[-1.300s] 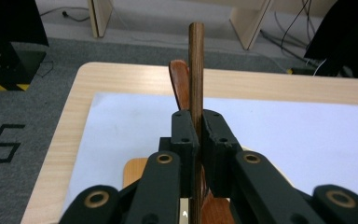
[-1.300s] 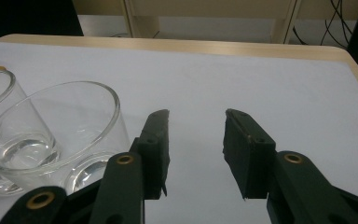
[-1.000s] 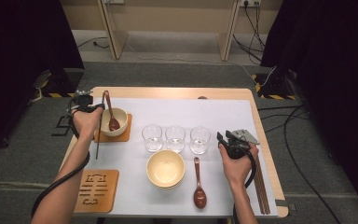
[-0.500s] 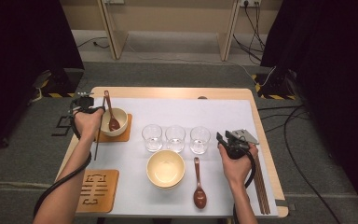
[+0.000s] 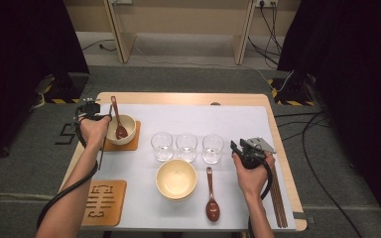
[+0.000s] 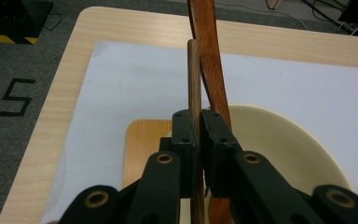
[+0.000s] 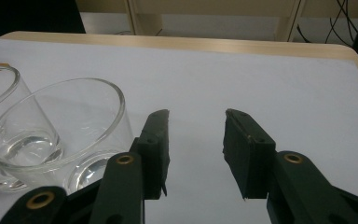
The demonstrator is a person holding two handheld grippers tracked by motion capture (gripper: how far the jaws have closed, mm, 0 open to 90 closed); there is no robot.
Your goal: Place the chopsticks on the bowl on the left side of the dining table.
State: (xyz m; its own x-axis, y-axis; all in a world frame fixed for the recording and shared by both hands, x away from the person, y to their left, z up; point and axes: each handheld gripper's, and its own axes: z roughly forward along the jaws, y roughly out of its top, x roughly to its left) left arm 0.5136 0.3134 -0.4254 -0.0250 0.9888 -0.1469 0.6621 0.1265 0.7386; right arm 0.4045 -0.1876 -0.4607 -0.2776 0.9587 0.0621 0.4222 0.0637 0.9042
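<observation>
Wooden and slim, a chopstick [image 6: 195, 88] is clamped between the closed jaws of the left hand-held gripper [image 5: 90, 110]; in the left gripper view its long axis runs straight ahead along the jaws, its blunt tip reaching past them over the white mat [image 5: 238, 121]. Just beside it a dark brown spoon [image 5: 118, 124] leans in a cream bowl [image 5: 124, 130], handle tilted up and toward the far edge of the worktop [image 5: 178, 97]. That bowl stands on an orange-brown coaster [image 5: 135, 143] near the worktop's left edge, with bare mat beyond it.

At the right, the right hand-held gripper [image 5: 239, 149] sits low over the mat, jaws apart and holding nothing. In the right gripper view a clear glass [image 7: 58, 135] stands just left of the jaws, with open mat ahead up to the far wooden rim. Three glasses stand in a row across the middle. In front of them sit a larger cream bowl [image 5: 176, 179] and a second brown spoon [image 5: 212, 194] lying flat, bowl end toward the person. More chopsticks [image 5: 277, 196] lie along the right edge. A carved wooden coaster [image 5: 102, 202] lies at the near left corner.
</observation>
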